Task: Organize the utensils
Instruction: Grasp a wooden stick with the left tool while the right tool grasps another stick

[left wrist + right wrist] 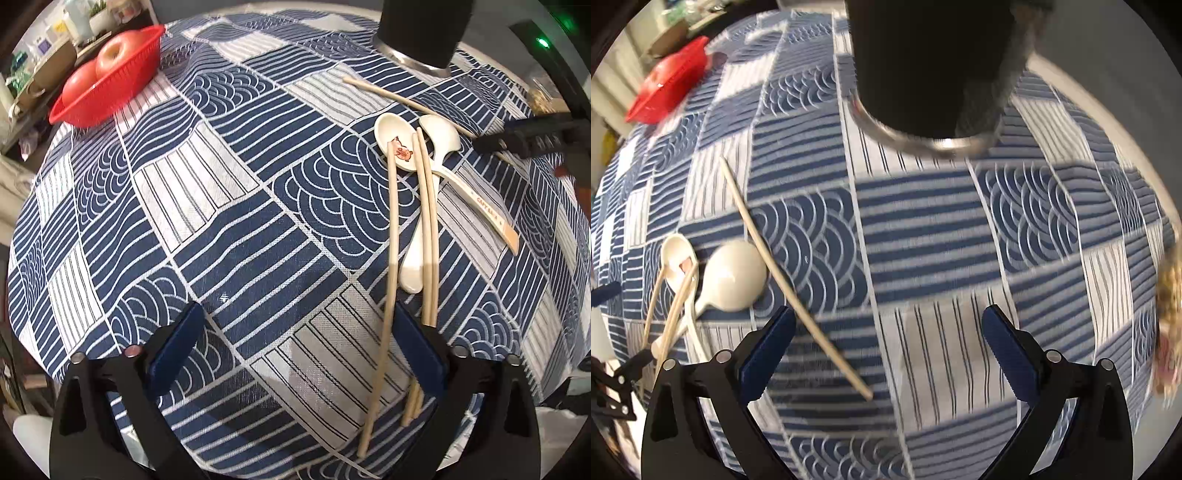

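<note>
Hovering wide open over the patterned tablecloth (229, 206), the left gripper (295, 354) and right gripper (886, 350) hold nothing; loose chopsticks (424, 221) and spoons (439, 140) lie unsorted near the dark holder (923, 66), so the next move likely means straddling one chopstick.

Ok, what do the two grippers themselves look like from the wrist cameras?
The left gripper and right gripper look identical: matte black angular finger arms with small round silver pivot bolts, each tipped with a flat dark blue pad with a ridged inner face. No cables, markings or sleeves show.

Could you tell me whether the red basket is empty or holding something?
Holding something: the red basket contains two apples.
</note>
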`<state>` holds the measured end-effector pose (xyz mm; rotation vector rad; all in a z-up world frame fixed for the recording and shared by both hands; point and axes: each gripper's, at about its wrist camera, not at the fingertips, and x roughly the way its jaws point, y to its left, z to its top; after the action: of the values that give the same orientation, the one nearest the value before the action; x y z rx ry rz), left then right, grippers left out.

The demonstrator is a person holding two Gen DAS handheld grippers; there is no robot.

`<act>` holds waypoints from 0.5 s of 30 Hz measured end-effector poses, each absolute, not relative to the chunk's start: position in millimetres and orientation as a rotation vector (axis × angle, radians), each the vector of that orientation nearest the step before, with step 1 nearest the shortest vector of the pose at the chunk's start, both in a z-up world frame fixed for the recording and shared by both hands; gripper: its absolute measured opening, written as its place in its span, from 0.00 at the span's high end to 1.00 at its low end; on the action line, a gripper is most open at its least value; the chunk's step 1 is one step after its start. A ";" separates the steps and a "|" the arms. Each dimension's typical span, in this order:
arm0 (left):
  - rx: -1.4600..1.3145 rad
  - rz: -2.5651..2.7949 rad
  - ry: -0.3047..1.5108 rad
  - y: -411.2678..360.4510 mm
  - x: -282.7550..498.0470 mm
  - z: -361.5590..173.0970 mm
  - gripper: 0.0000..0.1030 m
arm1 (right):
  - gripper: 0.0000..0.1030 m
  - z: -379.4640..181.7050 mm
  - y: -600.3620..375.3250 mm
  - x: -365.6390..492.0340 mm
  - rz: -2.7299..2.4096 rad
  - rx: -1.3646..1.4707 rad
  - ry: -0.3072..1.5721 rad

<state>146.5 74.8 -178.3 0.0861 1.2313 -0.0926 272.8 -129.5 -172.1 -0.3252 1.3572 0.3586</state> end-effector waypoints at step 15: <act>0.134 -0.206 1.340 74.4 138.0 -160.3 0.96 | 0.96 -155.0 -194.9 204.0 0.363 -0.109 1.455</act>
<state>138.0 74.4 -160.3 0.1337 1.3397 -0.2062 204.0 -194.9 -155.0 -0.1085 1.4550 0.3627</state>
